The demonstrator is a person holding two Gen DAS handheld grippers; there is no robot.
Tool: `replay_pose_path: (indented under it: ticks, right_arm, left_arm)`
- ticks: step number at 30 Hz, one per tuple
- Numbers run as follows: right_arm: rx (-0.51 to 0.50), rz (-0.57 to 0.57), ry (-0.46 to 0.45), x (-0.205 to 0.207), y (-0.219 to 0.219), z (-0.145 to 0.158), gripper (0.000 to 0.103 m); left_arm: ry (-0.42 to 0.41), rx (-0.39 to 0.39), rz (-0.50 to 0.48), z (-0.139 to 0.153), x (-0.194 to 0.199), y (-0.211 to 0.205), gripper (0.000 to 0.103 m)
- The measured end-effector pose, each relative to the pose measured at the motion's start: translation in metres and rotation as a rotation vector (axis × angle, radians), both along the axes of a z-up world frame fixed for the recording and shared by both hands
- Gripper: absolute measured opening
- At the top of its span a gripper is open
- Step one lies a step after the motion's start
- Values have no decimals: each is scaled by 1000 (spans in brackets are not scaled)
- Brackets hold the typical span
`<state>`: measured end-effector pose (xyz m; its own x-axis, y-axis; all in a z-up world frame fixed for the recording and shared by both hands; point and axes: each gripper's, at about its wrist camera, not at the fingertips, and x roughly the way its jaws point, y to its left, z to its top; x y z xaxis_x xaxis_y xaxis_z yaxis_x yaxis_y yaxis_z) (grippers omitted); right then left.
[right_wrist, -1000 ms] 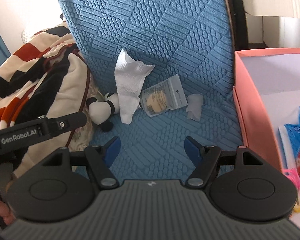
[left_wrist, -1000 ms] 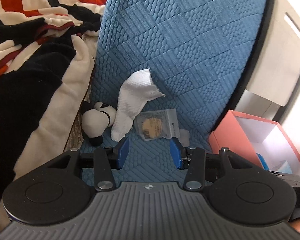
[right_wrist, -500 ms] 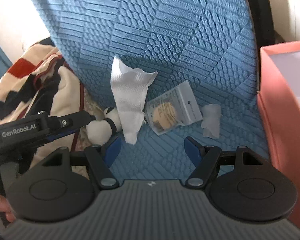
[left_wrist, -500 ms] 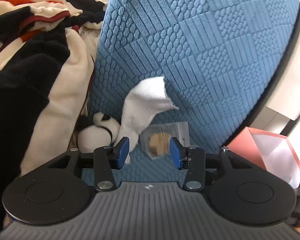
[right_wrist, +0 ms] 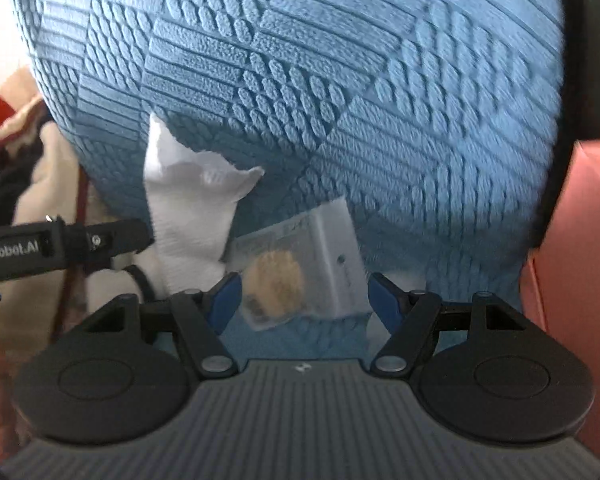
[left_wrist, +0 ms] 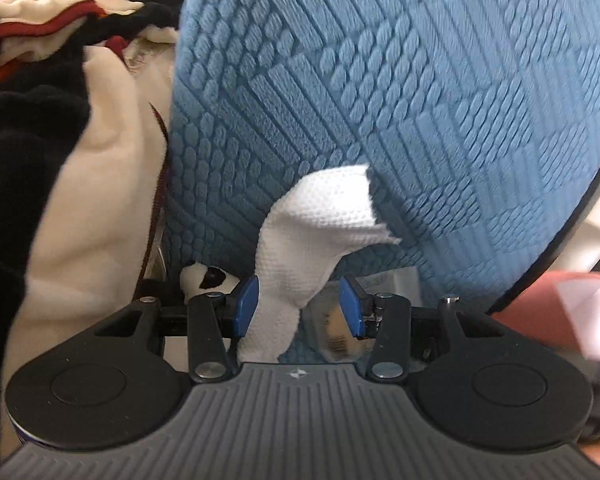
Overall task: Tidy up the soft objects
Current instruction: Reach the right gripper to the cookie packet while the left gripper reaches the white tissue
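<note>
White paper towel now between spread left tool pads — closer than before, not pinched. Right tool spread around clear packet — both grasps pending.

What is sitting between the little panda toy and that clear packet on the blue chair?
The white paper towel lies between the panda toy and the clear packet, leaning against the chair back; the left wrist view shows it best.

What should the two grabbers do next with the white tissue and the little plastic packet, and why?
Probably each should ease in a bit further and close. The left gripper is open around the white tissue, and the right gripper is open around the clear packet lying on the blue cushion. Neither is pinching anything yet.
</note>
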<state>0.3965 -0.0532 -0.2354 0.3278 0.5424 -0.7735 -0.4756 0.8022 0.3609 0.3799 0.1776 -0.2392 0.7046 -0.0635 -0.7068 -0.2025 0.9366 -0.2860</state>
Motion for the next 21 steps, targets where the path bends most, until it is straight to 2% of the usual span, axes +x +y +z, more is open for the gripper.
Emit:
replay_pose_path:
  ticks: [5,12,17,19,21]
  right_arm:
    - [-64,101,-73,9,18,-9,72]
    - [-120,158,-65,19,42,-28,72]
    - [-109,164,-6,19,47,-47,72]
    - [-106,173,-14,18,48,-51,72]
    - [-105,195,-30,14,49,-53,65]
  left_arm:
    - [11,46,1,-11,10,0,51]
    - [30,59,4,-27,23,7,51]
    - [57,41,13,-42,28,8,51]
    - [52,63,-2,-43,29,4,51]
    - [49,66,-7,-43,31,2,51]
